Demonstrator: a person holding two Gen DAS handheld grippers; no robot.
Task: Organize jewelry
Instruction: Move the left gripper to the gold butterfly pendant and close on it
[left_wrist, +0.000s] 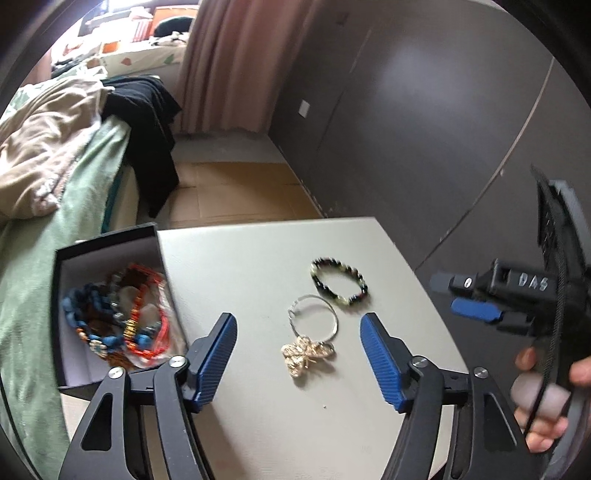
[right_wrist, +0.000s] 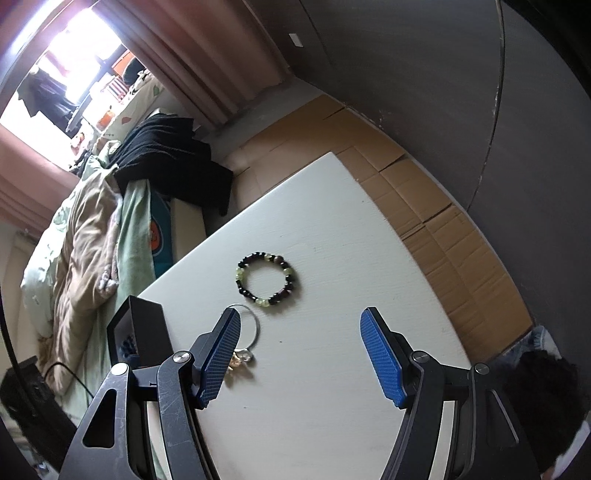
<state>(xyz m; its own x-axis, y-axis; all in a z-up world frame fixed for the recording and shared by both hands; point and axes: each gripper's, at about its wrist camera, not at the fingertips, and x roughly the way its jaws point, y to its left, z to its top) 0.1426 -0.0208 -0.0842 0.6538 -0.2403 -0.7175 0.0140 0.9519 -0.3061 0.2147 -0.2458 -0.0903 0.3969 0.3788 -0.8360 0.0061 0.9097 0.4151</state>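
Two pieces of jewelry are seen lying loose on the white table (left_wrist: 258, 254), which serves as the landmark throughout. At the table's left edge, a black box (left_wrist: 107, 240) is shown standing open, filled with a tangle of blue, red and orange beaded bracelets (left_wrist: 122, 314). Right of the box, on the bare tabletop, a silver ring with a gold butterfly charm (left_wrist: 308, 350) is seen, framed by the left gripper (left_wrist: 299, 321), whose blue-padded jaws are held apart with nothing clamped and no contact with the charm. Just beyond the ring, a bracelet of dark and pale green beads (left_wrist: 340, 282) is laid flat on the table, close to the ring but apart from it. Further right, off the table's right edge, the right gripper (right_wrist: 299, 317) is held by a hand (left_wrist: 543, 398); in its own view its jaws are likewise spread and empty above the tabletop, with the dark-and-green bracelet ahead of them and the ring partly hidden behind its left finger (right_wrist: 221, 354).
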